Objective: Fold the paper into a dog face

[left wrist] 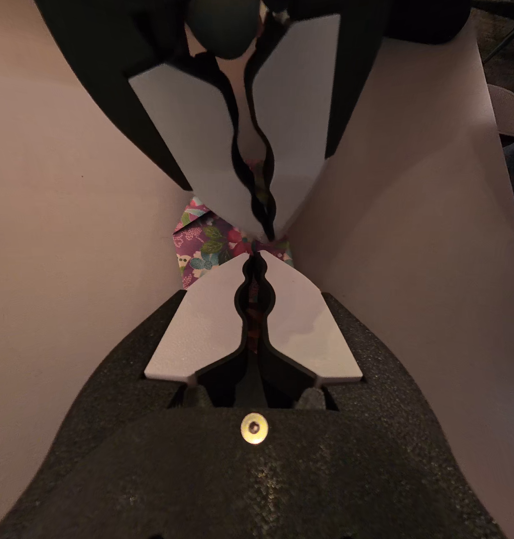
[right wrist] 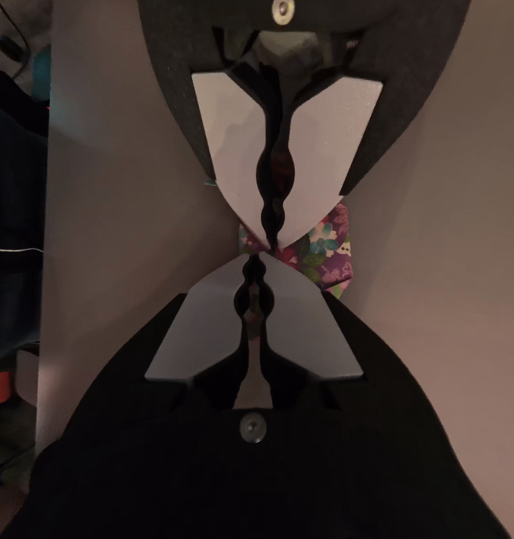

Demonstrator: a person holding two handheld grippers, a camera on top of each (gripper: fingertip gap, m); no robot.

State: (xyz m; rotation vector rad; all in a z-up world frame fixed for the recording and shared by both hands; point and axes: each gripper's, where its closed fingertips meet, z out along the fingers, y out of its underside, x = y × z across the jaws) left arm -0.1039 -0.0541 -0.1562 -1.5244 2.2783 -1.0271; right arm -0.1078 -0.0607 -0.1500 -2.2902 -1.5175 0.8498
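So the whole thing hinges on where the paper sits relative to the two tips. The small folded piece of purple floral origami paper [left wrist: 204,248] lies flat on the pale, matte worktop [left wrist: 75,204], already creased into a compact, many-sided shape with at least one flap edge showing on its far-left side.

Left to right in the left wrist view: most of the visible paper spreads out to the left of the centre line, then right in the middle the left gripper [left wrist: 254,256], black body with white finger plates, comes up from below, and the right gripper [left wrist: 269,237], same build, comes down from above. They meet nearly tip to tip over the paper. A thin sliver of pattern peeks out on the right too.

Both sets of jaws look closed together, wavy inner edges nearly touching. Whether either one has a paper edge pinched at the very tip, I honestly can't tell; the tips hide it.

In the right wrist view it's mirrored: right gripper [right wrist: 257,256] at the bottom, left gripper [right wrist: 274,245] on top, paper [right wrist: 328,256] sticking out to the right.

My guess is the tips are pressing down a crease near the middle, with both grippers equally close to it.
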